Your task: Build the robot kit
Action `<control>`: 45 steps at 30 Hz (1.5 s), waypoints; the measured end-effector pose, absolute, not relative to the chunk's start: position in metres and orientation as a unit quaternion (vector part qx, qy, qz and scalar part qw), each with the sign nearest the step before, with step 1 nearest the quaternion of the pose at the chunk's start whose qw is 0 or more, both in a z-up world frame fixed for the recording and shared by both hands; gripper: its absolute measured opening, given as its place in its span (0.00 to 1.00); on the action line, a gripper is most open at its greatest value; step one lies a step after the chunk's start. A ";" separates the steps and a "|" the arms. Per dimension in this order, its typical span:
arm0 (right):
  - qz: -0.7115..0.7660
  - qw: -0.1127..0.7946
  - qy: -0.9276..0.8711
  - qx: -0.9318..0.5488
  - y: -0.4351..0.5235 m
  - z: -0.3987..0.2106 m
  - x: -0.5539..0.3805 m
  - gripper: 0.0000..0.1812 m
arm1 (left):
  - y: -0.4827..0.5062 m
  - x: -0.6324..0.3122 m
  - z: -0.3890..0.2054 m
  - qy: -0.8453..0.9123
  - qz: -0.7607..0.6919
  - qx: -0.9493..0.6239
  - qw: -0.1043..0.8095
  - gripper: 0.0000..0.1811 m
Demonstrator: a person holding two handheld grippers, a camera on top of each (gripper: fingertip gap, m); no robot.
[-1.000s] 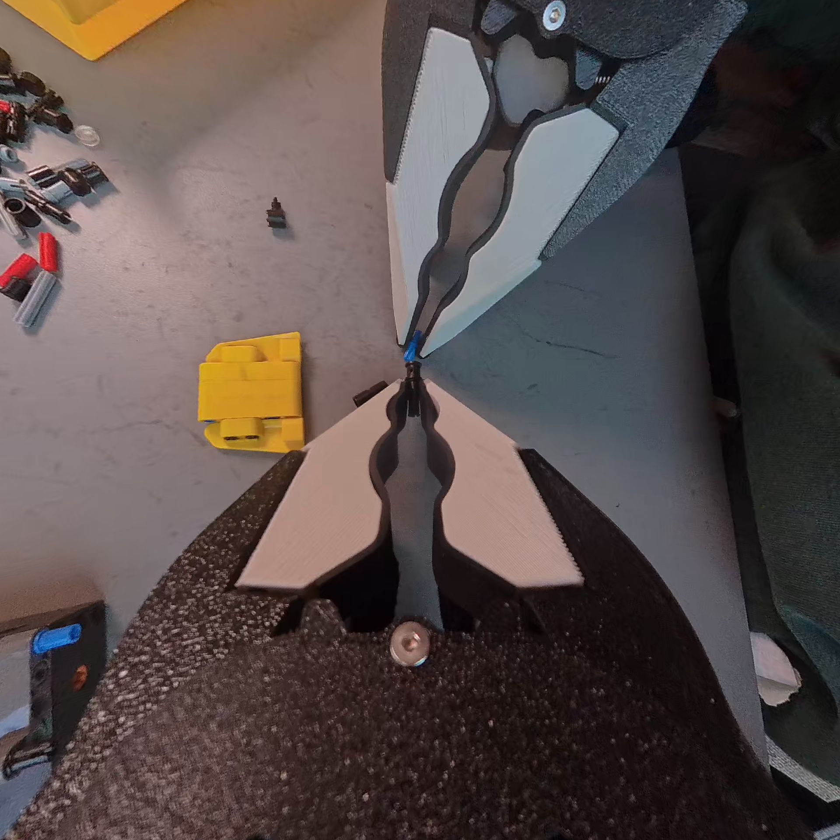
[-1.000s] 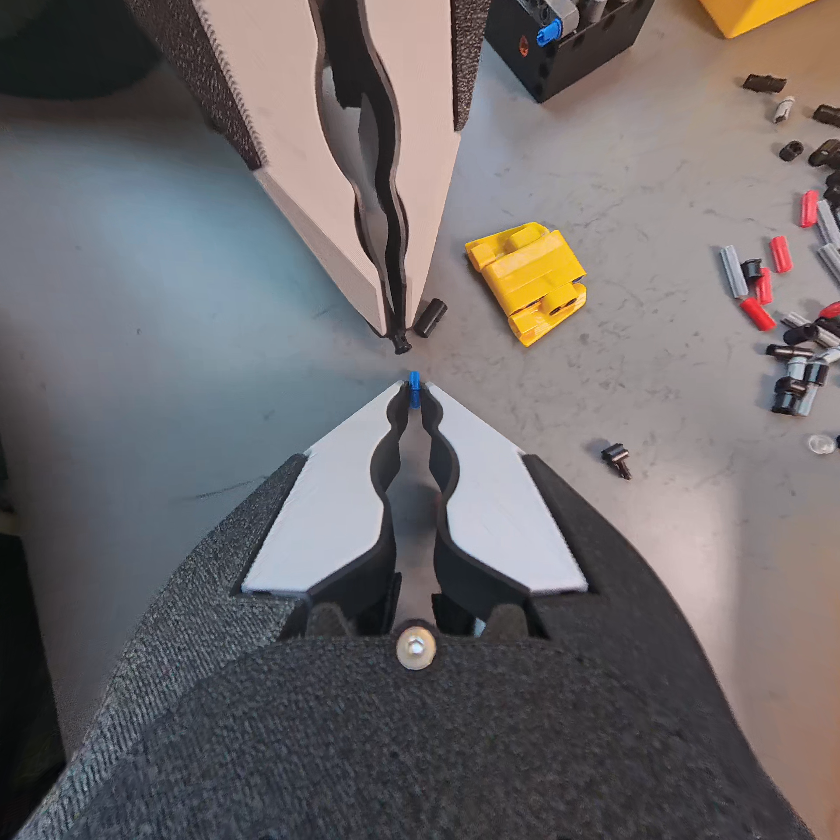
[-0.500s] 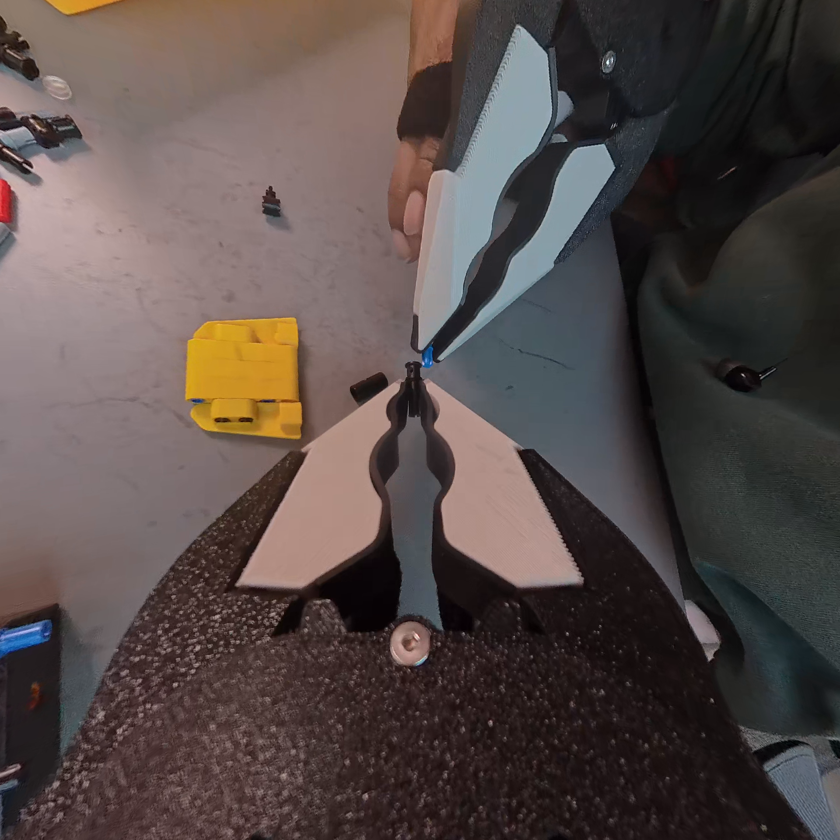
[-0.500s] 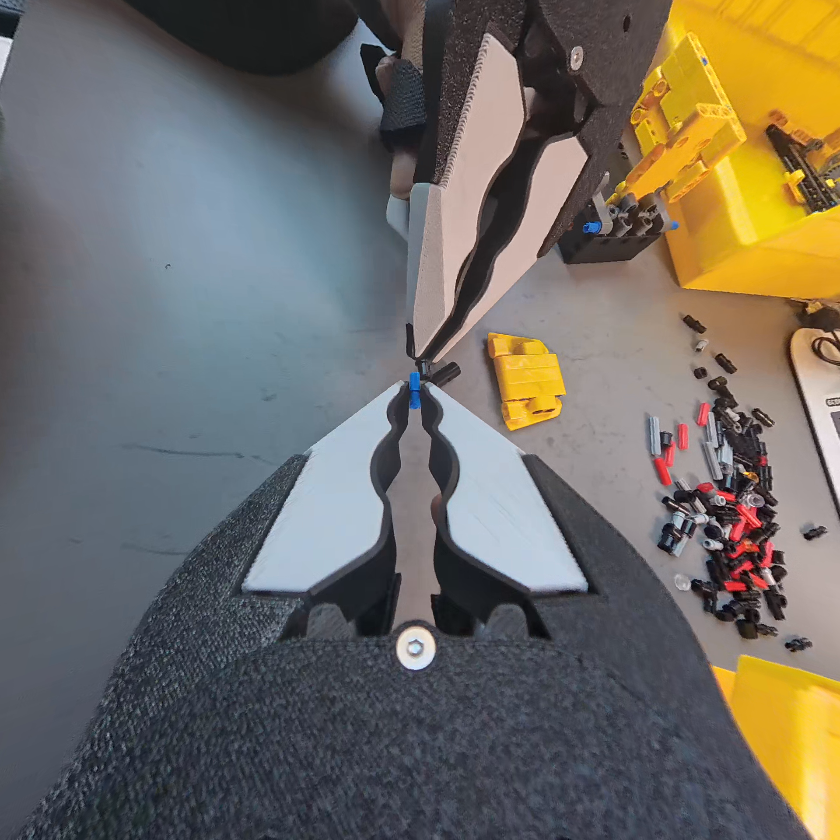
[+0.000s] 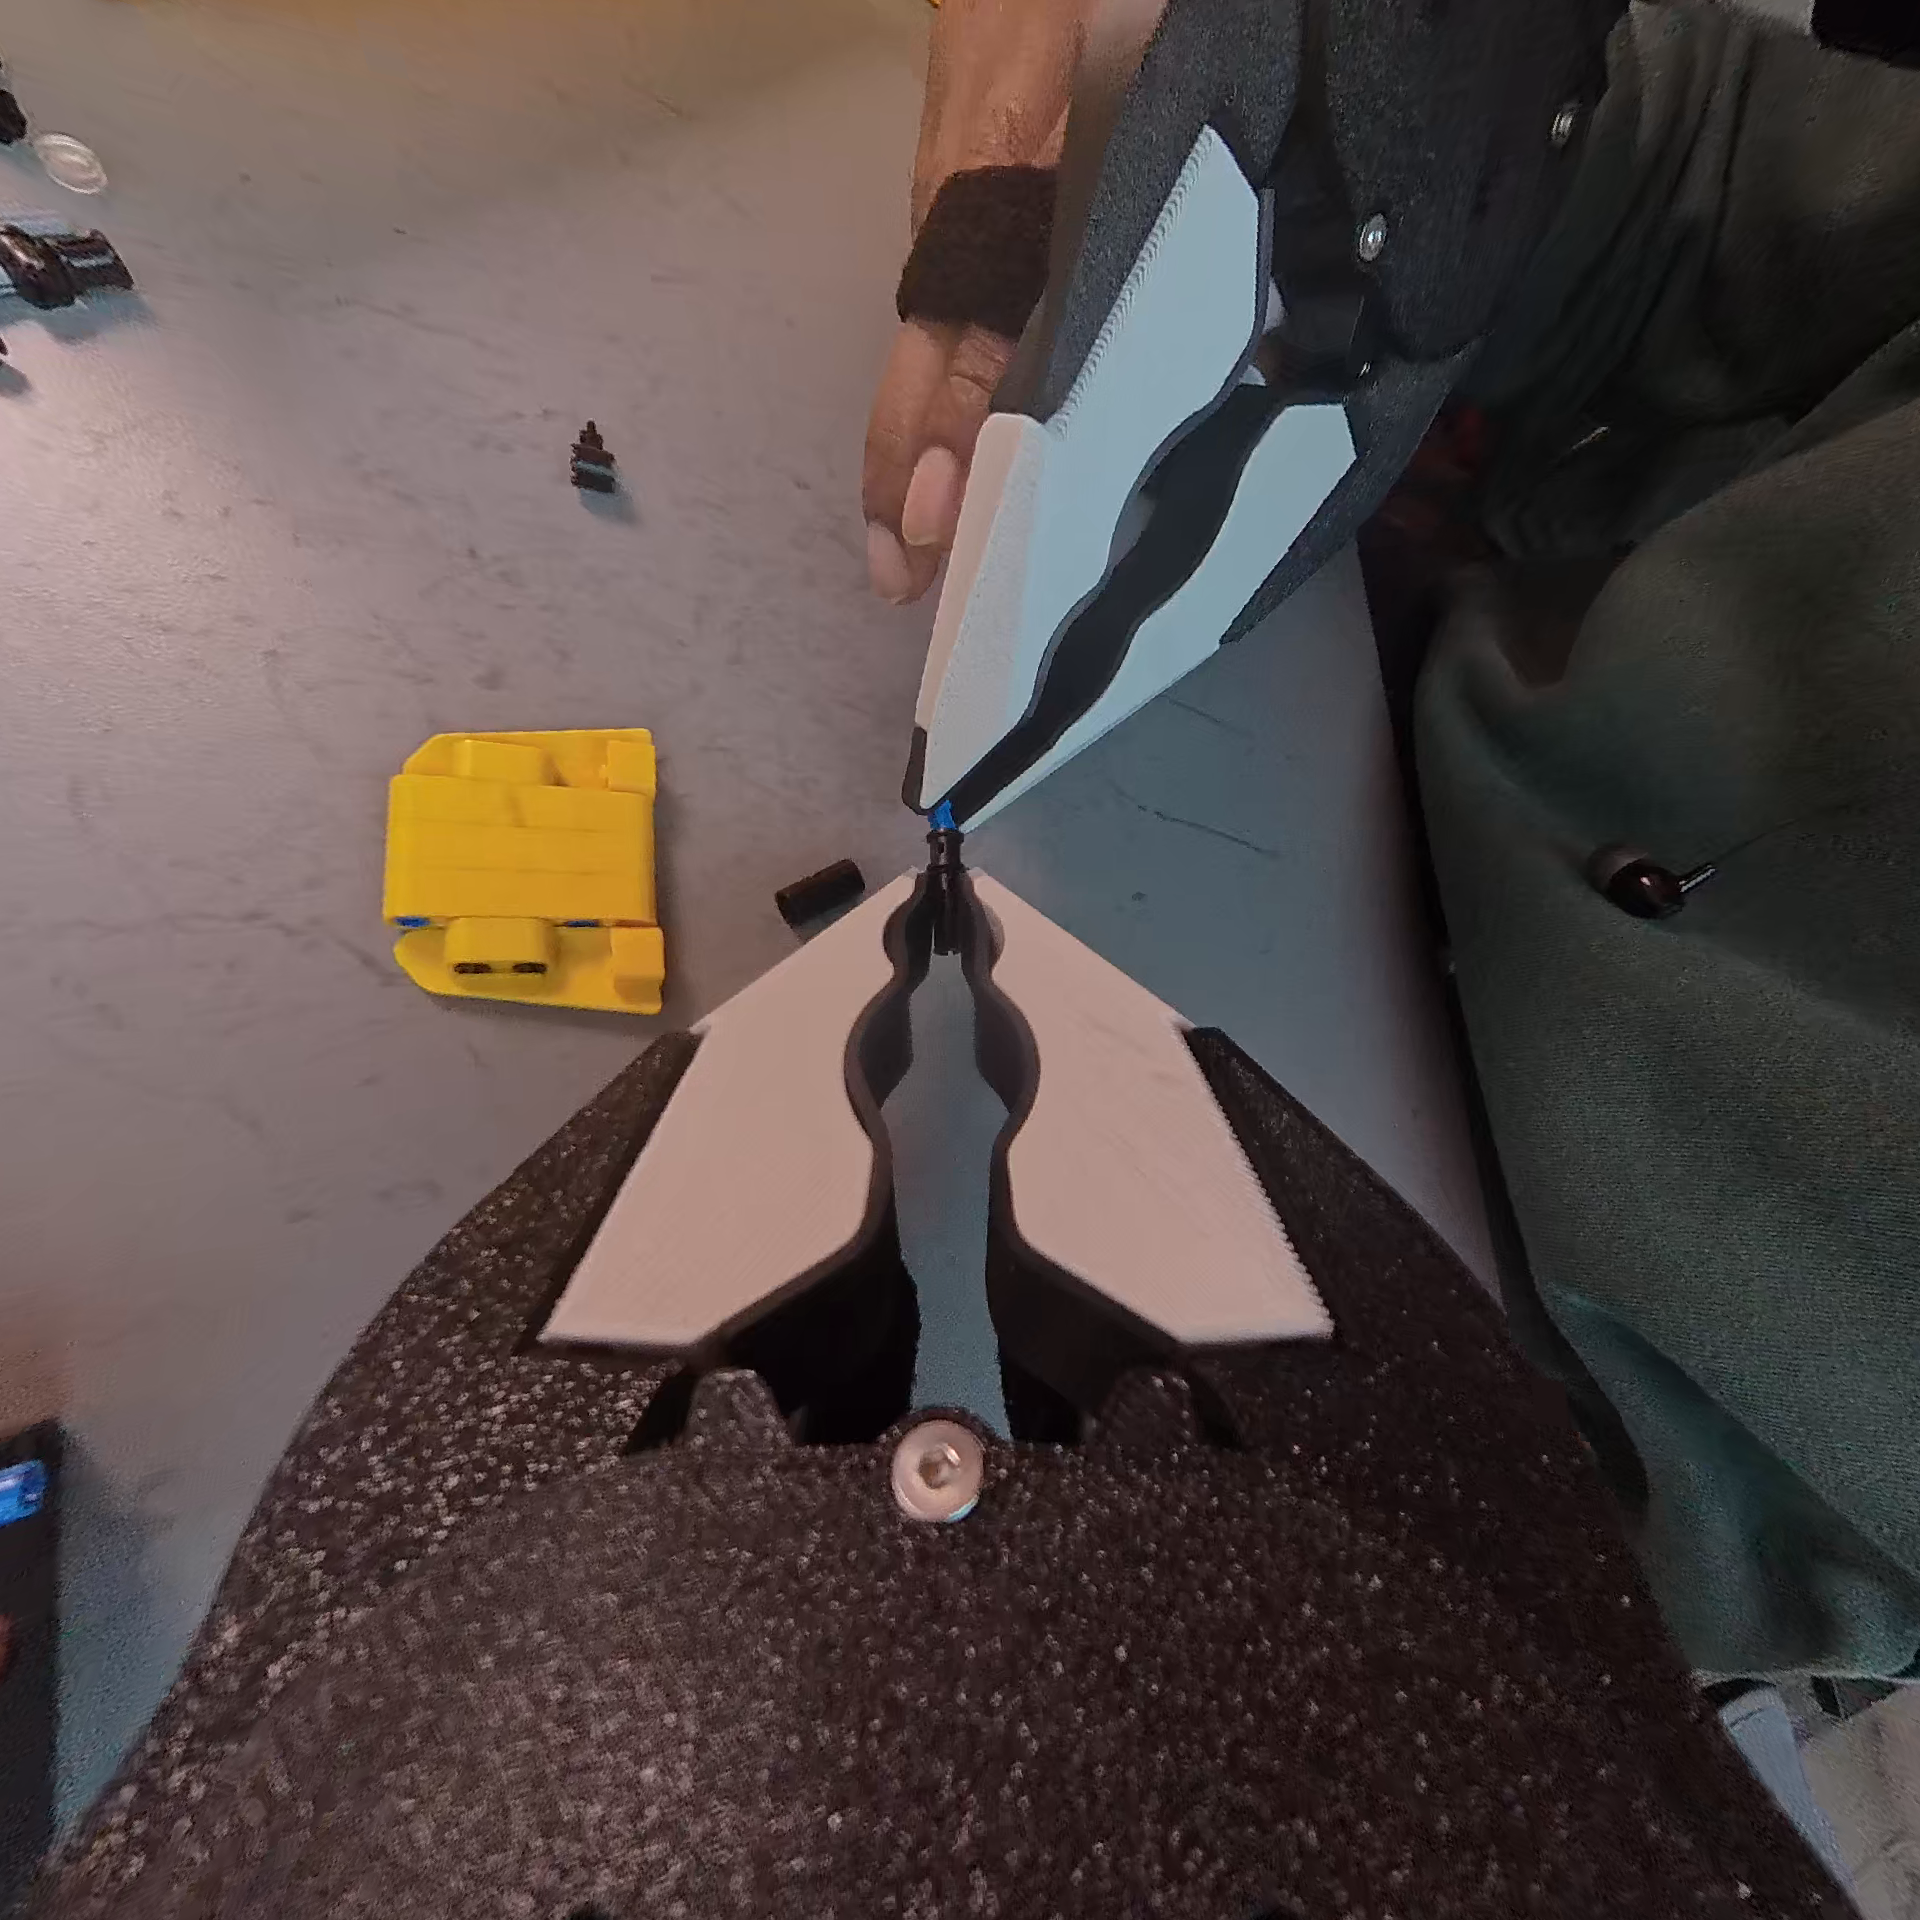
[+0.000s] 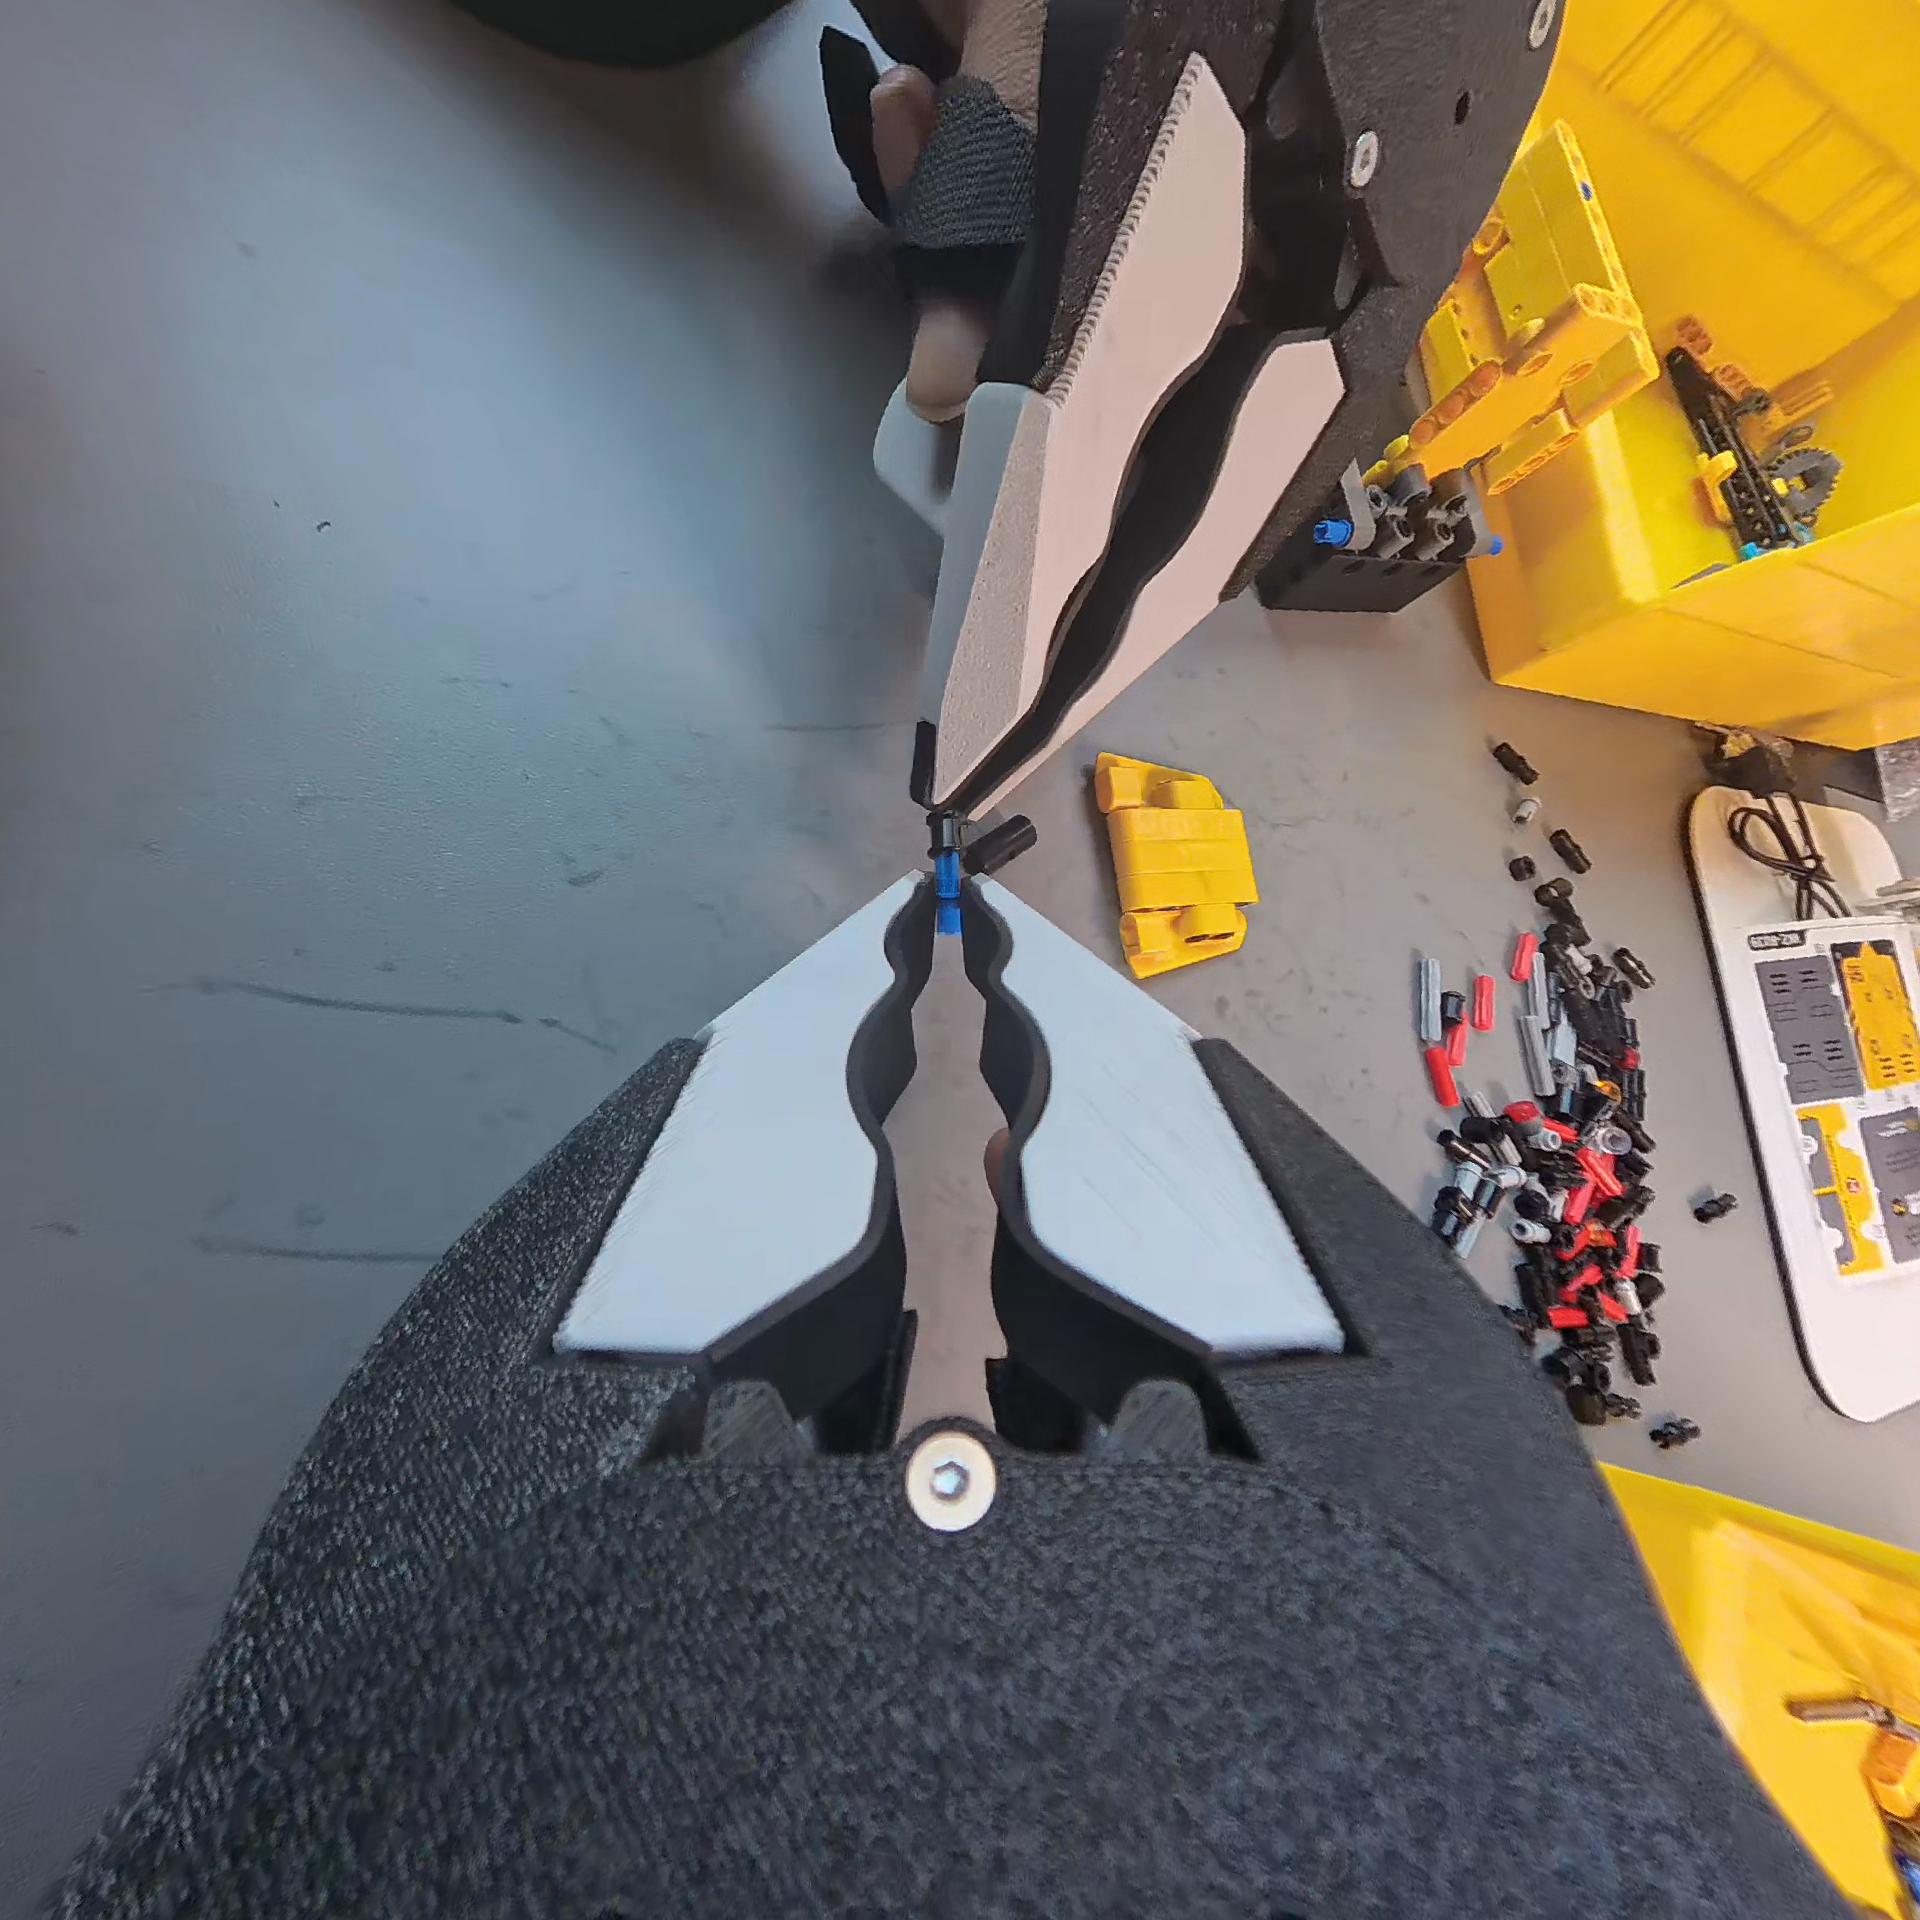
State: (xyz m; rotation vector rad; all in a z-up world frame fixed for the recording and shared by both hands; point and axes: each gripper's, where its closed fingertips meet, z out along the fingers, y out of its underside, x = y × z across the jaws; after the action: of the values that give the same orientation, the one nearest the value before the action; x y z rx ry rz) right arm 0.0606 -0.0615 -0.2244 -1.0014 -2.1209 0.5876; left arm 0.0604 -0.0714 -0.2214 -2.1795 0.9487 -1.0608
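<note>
Left gripper pinches a black pin; right gripper a blue pin (tips touching).

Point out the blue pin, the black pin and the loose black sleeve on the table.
blue pin (image 6: 947,894), right wrist view, its mid shaft.
black pin (image 5: 941,894), left wrist view, its shaft.
black sleeve (image 5: 820,890), left wrist view, its side wall.

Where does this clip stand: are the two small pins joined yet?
Done: left gripper grips a black pin, right gripper a blue pin. In hand: their tips meet end to end above the table. Left: whether they are pushed fully together cannot be told; the yellow block lies untouched.
</note>
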 end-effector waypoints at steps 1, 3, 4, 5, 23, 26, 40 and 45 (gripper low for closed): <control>0.222 0.358 -0.822 -0.383 -0.062 -0.224 0.061 0.02 | -0.072 0.062 -0.220 0.348 -0.400 -0.805 0.265 0.01; 0.204 0.366 -0.827 -0.375 -0.062 -0.225 0.061 0.02 | -0.072 0.063 -0.220 0.342 -0.405 -0.807 0.260 0.01; 0.195 0.368 -0.828 -0.374 -0.062 -0.226 0.062 0.02 | -0.072 0.064 -0.221 0.338 -0.405 -0.810 0.256 0.01; 0.191 0.369 -0.828 -0.377 -0.062 -0.227 0.062 0.02 | -0.072 0.064 -0.223 0.335 -0.403 -0.813 0.253 0.01; 0.125 0.319 -0.812 -0.472 -0.053 -0.238 0.058 0.02 | -0.063 0.058 -0.236 0.372 -0.202 -0.866 0.267 0.01; 0.167 0.314 -0.806 -0.473 -0.056 -0.238 0.060 0.02 | -0.066 0.061 -0.237 0.380 -0.222 -0.858 0.266 0.01; 0.250 0.294 -0.798 -0.463 -0.070 -0.238 0.062 0.02 | -0.069 0.072 -0.226 0.398 -0.267 -0.829 0.289 0.00; 0.254 0.301 -0.791 -0.468 -0.064 -0.235 0.063 0.02 | -0.068 0.061 -0.221 0.390 -0.277 -0.826 0.298 0.00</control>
State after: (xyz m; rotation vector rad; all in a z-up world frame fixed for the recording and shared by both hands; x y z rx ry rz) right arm 0.0631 -0.0639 -0.2352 -1.2412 -2.0996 0.6727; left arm 0.0614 -0.0684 -0.2206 -2.1952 1.0363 -0.7364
